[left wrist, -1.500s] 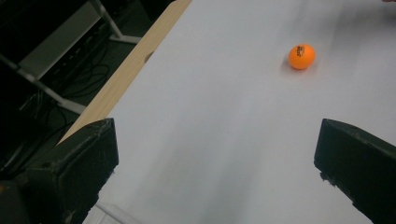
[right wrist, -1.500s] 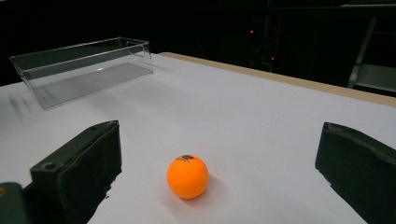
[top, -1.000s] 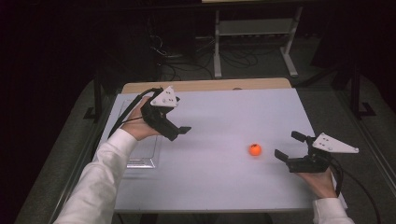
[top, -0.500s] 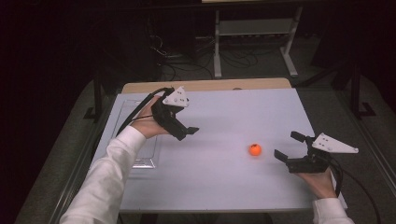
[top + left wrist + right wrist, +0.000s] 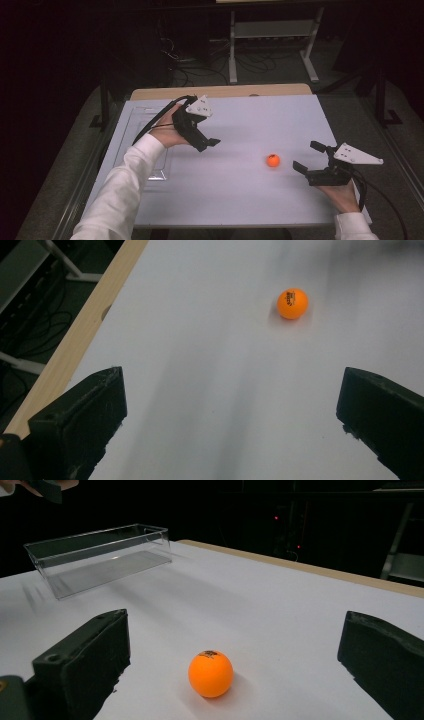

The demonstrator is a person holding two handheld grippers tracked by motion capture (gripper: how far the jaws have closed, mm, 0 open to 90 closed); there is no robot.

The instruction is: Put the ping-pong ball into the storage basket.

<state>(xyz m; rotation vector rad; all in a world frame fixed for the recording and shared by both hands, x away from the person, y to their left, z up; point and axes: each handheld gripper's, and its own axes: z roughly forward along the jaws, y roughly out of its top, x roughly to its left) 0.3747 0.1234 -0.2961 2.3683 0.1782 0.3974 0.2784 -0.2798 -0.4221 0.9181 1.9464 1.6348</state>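
An orange ball (image 5: 272, 160) lies on the white table top (image 5: 250, 200), right of centre. My right gripper (image 5: 308, 156) rests low just to its right, open, jaws spread toward it. In the right gripper view the ball (image 5: 210, 674) sits on the table between and just ahead of the open jaws of my right gripper (image 5: 235, 617), untouched. My left gripper (image 5: 207, 144) hovers over the table left of centre, pointing toward the ball. In the left gripper view my left gripper (image 5: 232, 377) is open and empty, with the ball (image 5: 293, 303) farther ahead.
A clear plastic box (image 5: 131, 125) stands empty along the table's left side, also seen in the right gripper view as the clear box (image 5: 100, 555). A wooden strip (image 5: 220, 91) runs along the far edge. Cables and a metal stand (image 5: 270, 30) lie on the dark floor beyond.
My left gripper has moved right, away from the clear box and toward the table's middle. The right gripper and the ball have stayed put.
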